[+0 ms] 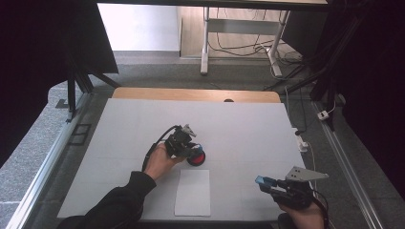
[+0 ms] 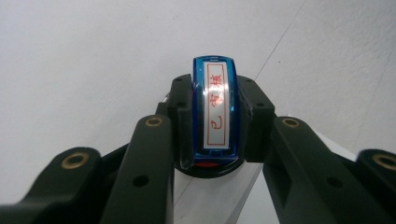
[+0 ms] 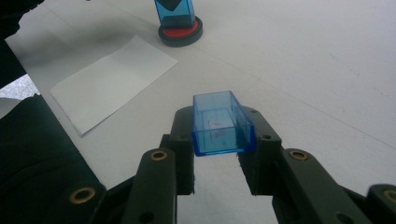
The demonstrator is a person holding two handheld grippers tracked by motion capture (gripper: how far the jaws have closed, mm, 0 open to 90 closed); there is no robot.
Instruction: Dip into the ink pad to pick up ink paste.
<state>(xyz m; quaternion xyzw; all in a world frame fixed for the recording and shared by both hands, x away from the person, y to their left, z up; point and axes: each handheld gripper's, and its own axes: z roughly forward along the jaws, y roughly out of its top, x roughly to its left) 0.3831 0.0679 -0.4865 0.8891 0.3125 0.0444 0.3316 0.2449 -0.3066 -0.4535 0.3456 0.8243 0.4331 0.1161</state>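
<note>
My left gripper (image 1: 189,147) is shut on a blue see-through stamp (image 2: 215,107) whose white label bears red characters. The stamp stands with its lower end on a round black ink pad with a red centre (image 1: 196,158), near the middle of the table. In the right gripper view the stamp (image 3: 174,11) stands upright on the ink pad (image 3: 180,33). A white sheet of paper (image 1: 193,192) lies just in front of the pad. My right gripper (image 1: 266,184) hovers at the near right, shut on the stamp's clear blue cap (image 3: 222,123), whose open end faces the camera.
The white table mat (image 1: 239,129) ends at a wooden strip (image 1: 196,94) at the far side. Black frame posts (image 1: 71,90) flank the table. Cables and a white plug (image 1: 302,143) lie off the right edge. A dark sleeve (image 3: 37,163) is at the near left.
</note>
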